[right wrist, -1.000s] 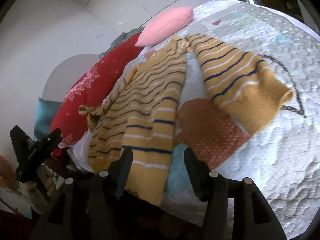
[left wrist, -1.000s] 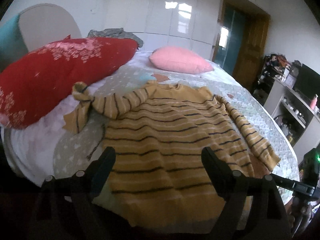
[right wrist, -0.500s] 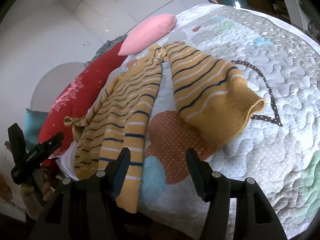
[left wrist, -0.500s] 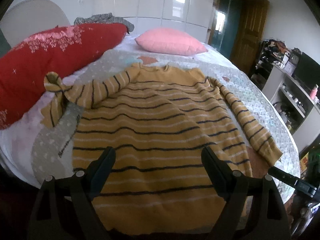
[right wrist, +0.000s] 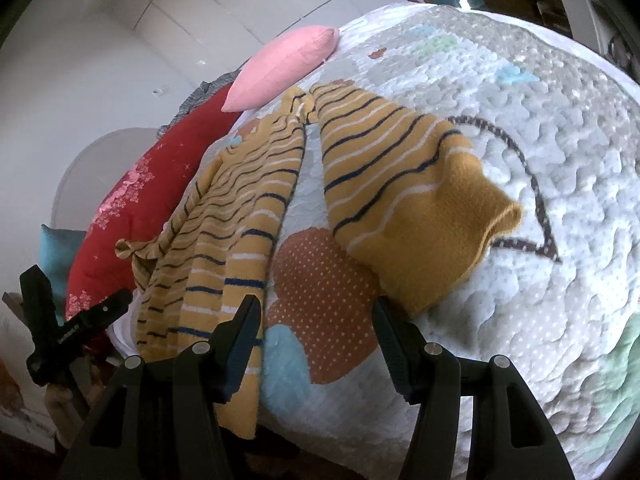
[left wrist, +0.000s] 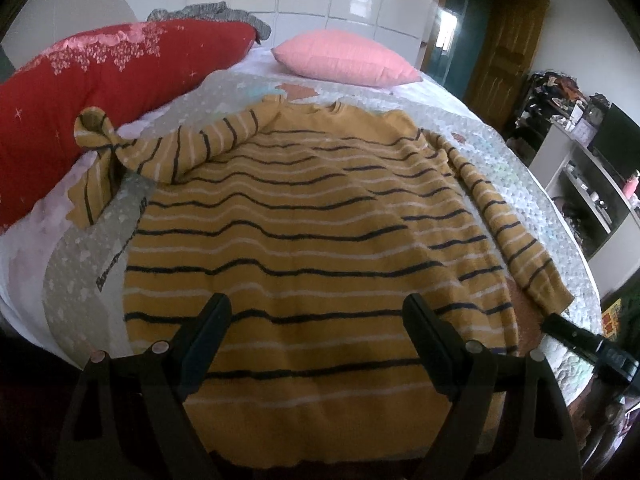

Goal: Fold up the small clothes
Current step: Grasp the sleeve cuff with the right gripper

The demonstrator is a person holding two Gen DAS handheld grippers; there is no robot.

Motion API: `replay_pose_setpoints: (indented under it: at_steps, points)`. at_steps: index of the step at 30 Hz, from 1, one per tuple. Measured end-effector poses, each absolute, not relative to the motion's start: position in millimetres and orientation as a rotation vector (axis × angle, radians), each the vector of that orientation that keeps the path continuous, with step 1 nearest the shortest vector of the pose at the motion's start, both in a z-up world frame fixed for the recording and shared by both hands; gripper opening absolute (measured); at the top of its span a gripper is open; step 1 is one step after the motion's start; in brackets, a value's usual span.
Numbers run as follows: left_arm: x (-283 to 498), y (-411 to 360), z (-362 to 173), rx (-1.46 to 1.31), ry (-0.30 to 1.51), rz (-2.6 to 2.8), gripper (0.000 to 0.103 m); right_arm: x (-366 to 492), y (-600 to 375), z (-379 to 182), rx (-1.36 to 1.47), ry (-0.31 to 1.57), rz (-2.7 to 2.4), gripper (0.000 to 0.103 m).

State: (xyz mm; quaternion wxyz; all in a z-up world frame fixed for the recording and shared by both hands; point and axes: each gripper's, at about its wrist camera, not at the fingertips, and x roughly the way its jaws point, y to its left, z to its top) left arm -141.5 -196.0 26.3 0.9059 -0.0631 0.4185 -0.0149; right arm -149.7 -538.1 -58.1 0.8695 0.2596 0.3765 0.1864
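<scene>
One mustard knit sweater (left wrist: pixel 320 232), navy and white stripes, lies flat and spread on the quilted, pebbly bed cover (right wrist: pixel 520 128); its hem hangs at the near bed edge, one sleeve is bunched against the red pillow (left wrist: pixel 100 68), and the other lies straight. I hold my left tool (left wrist: pixel 316 312) wide and empty over the hem. My right tool (right wrist: pixel 316 312), also wide and empty, is by the straight sleeve's cuff, with bare quilt beyond.
</scene>
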Motion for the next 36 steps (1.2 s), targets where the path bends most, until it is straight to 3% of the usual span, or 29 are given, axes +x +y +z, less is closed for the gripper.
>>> replay_pose_setpoints:
  at_steps: [11, 19, 21, 22, 23, 36]
  points:
    - [-141, -179, 22, -0.153, 0.87, -0.014, 0.087, -129, -600, -33, 0.506, 0.68, 0.147, 0.063]
    - [-146, -171, 13, -0.174, 0.897, -0.003, 0.086, -89, -582, -53, 0.436, 0.757, 0.111, 0.069]
    - [-147, -171, 11, -0.166, 0.904, -0.001, 0.087, -89, -574, -51, 0.39, 0.74, 0.104, 0.052]
    - [-145, -172, 10, -0.165, 0.911, 0.002, 0.087, -87, -571, -51, 0.389, 0.745, 0.128, 0.019]
    - [-144, -172, 8, -0.169, 0.919, 0.0, 0.086, -84, -570, -50, 0.413, 0.757, 0.179, 0.011]
    - [-146, -189, 15, -0.14, 0.908, -0.031, 0.086, -63, -669, 2, 0.32, 0.645, -0.112, 0.01]
